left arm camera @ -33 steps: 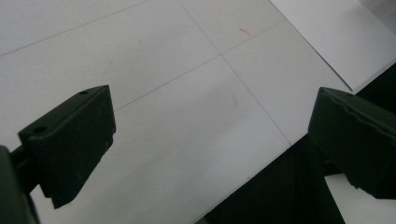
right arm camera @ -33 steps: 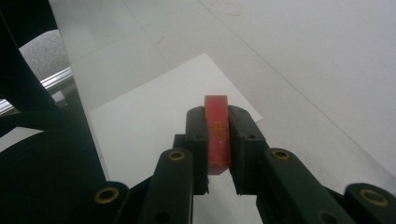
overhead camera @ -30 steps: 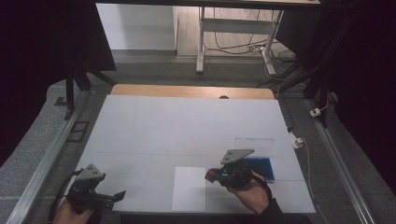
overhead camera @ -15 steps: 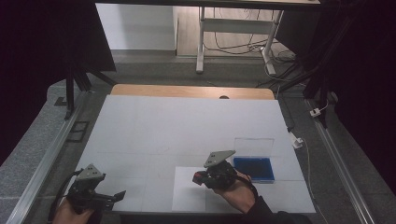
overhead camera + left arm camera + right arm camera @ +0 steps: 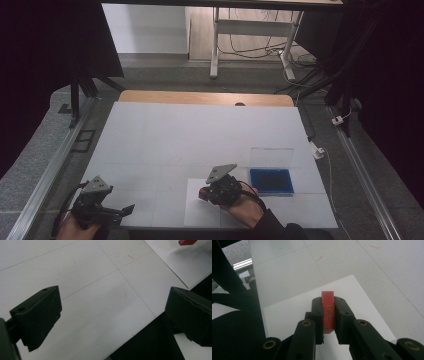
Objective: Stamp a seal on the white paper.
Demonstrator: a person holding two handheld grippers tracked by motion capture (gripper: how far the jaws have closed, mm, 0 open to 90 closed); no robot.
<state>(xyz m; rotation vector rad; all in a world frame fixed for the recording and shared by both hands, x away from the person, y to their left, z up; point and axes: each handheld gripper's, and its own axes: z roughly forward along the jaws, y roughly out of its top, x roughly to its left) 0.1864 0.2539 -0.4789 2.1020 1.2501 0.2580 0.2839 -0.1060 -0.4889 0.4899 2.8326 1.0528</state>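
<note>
My right gripper (image 5: 328, 305) is shut on a thin red block (image 5: 328, 312), held on edge between its jaws. In the high view the right gripper (image 5: 206, 195) points left and hovers with the red block (image 5: 202, 191) over a white paper sheet (image 5: 197, 215) near the table's front edge. The white sheet (image 5: 294, 312) lies just under the block. My left gripper (image 5: 122, 212) rests at the front left corner, and in its own view the left gripper (image 5: 115, 300) stands wide open over the bare white tabletop (image 5: 95, 302). The red block (image 5: 187, 242) peeks in at that view's top right.
A blue box (image 5: 270, 180) with an upright clear lid (image 5: 271, 157) sits to the right of the sheet. The white table (image 5: 200, 135) ends in a wooden strip (image 5: 200, 97) at the back. Metal rails (image 5: 60, 165) and cables run along both sides.
My right gripper has carried the red block leftward and slightly down, from beside the blue box to over the white sheet. The left gripper has stayed put.
</note>
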